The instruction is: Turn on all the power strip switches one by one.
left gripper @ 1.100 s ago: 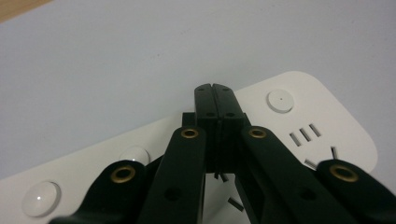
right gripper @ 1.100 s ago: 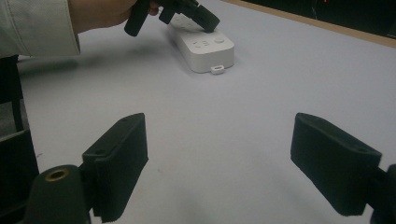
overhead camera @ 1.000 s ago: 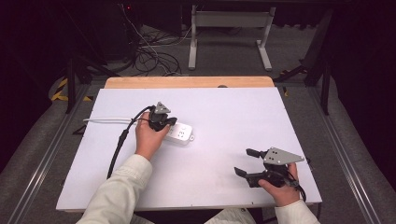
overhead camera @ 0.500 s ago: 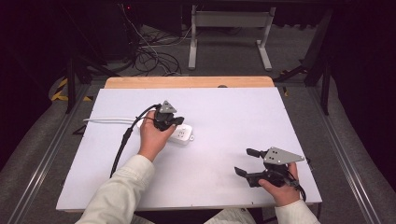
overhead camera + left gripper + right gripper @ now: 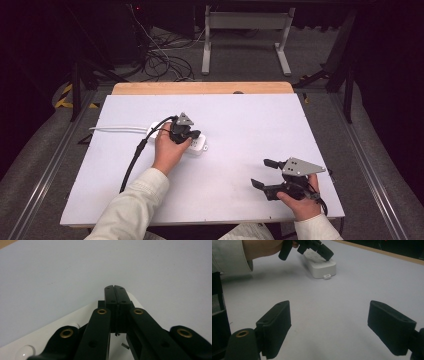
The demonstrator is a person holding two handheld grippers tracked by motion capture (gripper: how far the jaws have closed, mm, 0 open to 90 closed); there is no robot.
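We note the white power strip (image 5: 194,144) lying left of the table's (image 5: 250,115) centre, its white cord (image 5: 120,129) running toward the left edge. The left gripper (image 5: 186,134) is tilted down onto the strip's top face, jaws pressed fully together, nothing between them. The right gripper (image 5: 264,173) sits near the table's near right corner, well apart, jaws wide and empty.

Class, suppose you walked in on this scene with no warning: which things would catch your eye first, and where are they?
First, the white power strip left of the middle of the pale table, with the left gripper over its top face, jaws shut flat together. Then the right gripper near the front right corner, held above bare tabletop with its jaws wide apart. A white cord runs from the strip toward the left edge.
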